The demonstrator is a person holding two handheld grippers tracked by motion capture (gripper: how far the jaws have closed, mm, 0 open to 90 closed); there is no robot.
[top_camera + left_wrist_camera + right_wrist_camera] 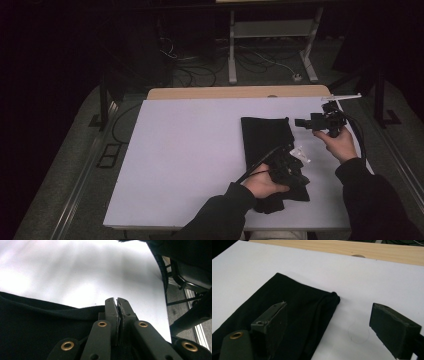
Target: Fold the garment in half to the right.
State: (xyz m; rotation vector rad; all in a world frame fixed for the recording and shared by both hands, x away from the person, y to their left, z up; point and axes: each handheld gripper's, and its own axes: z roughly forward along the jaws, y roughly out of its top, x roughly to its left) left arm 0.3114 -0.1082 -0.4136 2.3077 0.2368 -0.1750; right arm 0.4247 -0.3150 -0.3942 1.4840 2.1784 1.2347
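We are folding a black, oblong cloth garment (267,145) lying right of centre on the white table (190,150). Our left claw (292,170) is sitting at its near end, jaws pinched tight on the fabric edge (75,311). Our right claw (305,122) is hovering just beside the far right corner, jaws wide and empty. To fold neatly, we should be anchoring the near end while regrasping that corner squarely.

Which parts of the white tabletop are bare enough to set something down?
The white table is bare across its whole left side, from the wooden strip at the back to the near edge. It is crowded on the right, where the black cloth lies with the left gripper and right gripper.
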